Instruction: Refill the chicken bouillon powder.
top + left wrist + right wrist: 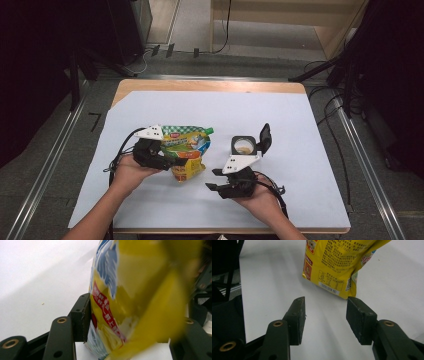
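Item: snack bag (189,150), yellow and green with printed panels, soft-sided, crinkled, top end toward the far side of the surface (300,130). It sits left of centre on the white sheet, propped partly upright with its lower end touching the sheet.

Left tool (165,160): pinching the snack bag. In the left gripper view the bag fills the gap between the jaws and one black pad (83,317) presses flat on its printed side; the opposite pad is mostly hidden behind the blurred yellow film.

Right tool (212,179): spread, nothing between the jaws. In the right gripper view its two pads point at the bag's lower corner, where the barcode panel (329,287) shows; the bag lies ahead of the tool, near but apart.

Also present: small round container (244,145) with a hinged black lid standing open, something tan inside, just right of the bag.

Risks, as judged:
- The grip sits on loose film, not on firm contents; the bag may slide or fold out of the left tool if lifted quickly.
- The squeeze may crush what is inside.
- If the right tool closes on the thin bottom corner, the film may slip out of it.
- A swing to the right could knock the open container.
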